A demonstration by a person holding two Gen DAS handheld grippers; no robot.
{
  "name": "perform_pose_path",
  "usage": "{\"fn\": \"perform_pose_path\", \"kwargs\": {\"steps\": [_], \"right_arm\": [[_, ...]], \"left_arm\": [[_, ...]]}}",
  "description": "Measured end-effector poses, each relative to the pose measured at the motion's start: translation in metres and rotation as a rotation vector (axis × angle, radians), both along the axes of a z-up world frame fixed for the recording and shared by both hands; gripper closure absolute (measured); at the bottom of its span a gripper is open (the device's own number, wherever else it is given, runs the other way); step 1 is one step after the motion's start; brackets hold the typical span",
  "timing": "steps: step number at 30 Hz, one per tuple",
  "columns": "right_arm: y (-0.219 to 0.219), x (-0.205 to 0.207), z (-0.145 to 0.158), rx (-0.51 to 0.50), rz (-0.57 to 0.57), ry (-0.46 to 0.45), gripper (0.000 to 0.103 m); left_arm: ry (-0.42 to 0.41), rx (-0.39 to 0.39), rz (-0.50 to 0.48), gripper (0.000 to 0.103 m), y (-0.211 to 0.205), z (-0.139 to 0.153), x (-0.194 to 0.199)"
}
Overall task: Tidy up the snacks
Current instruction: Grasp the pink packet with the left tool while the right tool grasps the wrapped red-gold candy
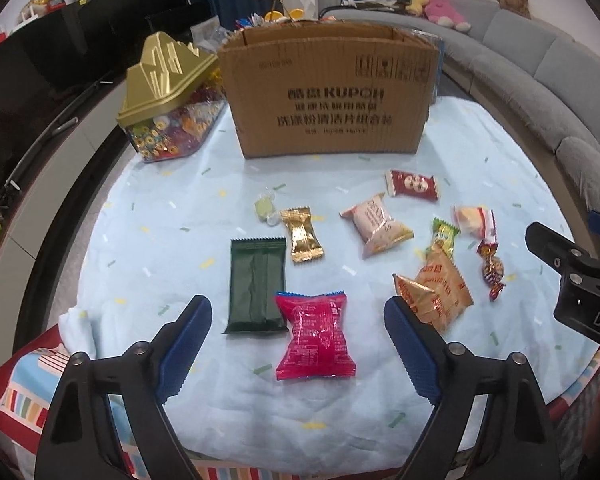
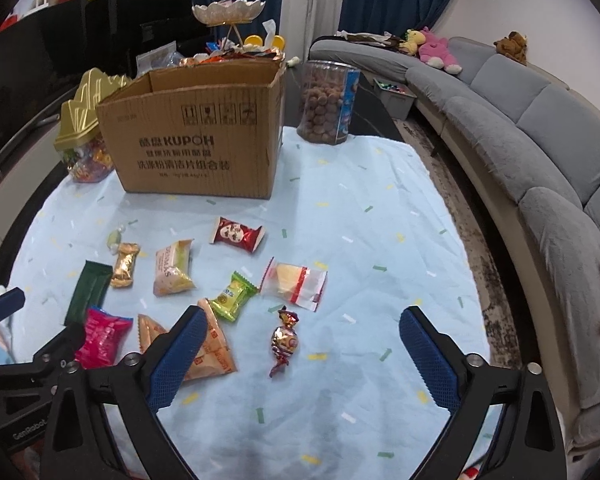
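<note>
Several wrapped snacks lie scattered on a light blue cloth (image 1: pixel 340 412) in front of an open cardboard box (image 1: pixel 328 92). My left gripper (image 1: pixel 298 312) is open above a pink-red packet (image 1: pixel 315 336), which lies between its blue fingers without touching them; a dark green packet (image 1: pixel 256 284) lies just left of it. My right gripper (image 2: pixel 302 326) is open over a foil-wrapped round candy (image 2: pixel 284 340) that lies between its fingers, untouched. An orange triangular packet (image 2: pixel 214 344) lies partly under its left finger. The right gripper's body also shows at the right edge of the left wrist view.
A gold-lidded candy tin (image 1: pixel 164 96) stands left of the box, and a clear jar of brown balls (image 2: pixel 327 102) stands to its right. A grey sofa (image 2: pixel 540 140) curves along the right side. A black cabinet (image 1: pixel 40 60) lines the left.
</note>
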State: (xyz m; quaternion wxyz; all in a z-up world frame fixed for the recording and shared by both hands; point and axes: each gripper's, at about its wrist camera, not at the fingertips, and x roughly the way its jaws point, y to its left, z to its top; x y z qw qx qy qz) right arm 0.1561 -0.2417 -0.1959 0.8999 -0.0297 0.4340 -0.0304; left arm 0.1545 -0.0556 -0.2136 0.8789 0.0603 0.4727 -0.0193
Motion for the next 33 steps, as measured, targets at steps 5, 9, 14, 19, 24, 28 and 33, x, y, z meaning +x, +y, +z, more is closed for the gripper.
{"fn": "perform_pose_path", "kwargs": {"steps": [5, 9, 14, 19, 24, 28, 33], "right_arm": [[0.001, 0.005, -0.016, 0.005, 0.019, 0.016, 0.021], [0.002, 0.008, -0.029, 0.02, 0.04, 0.044, 0.033], [0.004, 0.012, -0.046, 0.024, 0.054, 0.082, 0.04], [0.002, 0.018, -0.061, 0.024, 0.046, 0.112, 0.047], [-0.002, 0.023, -0.074, 0.043, 0.034, 0.149, 0.056], [-0.004, 0.025, -0.08, 0.049, 0.024, 0.176, 0.061], [-0.002, 0.025, -0.084, 0.045, 0.028, 0.179, 0.068]], "left_arm": [[-0.005, -0.008, -0.022, 0.02, -0.004, -0.015, 0.002], [0.012, -0.006, -0.029, 0.025, -0.006, -0.026, 0.004], [0.04, -0.002, -0.037, 0.031, -0.009, -0.04, 0.007], [0.051, 0.006, -0.037, 0.032, -0.01, -0.049, 0.007], [0.059, 0.01, -0.047, 0.039, -0.011, -0.054, 0.008], [0.084, 0.013, -0.046, 0.047, -0.01, -0.06, 0.01], [0.083, 0.007, -0.037, 0.058, -0.008, -0.063, 0.012]]}}
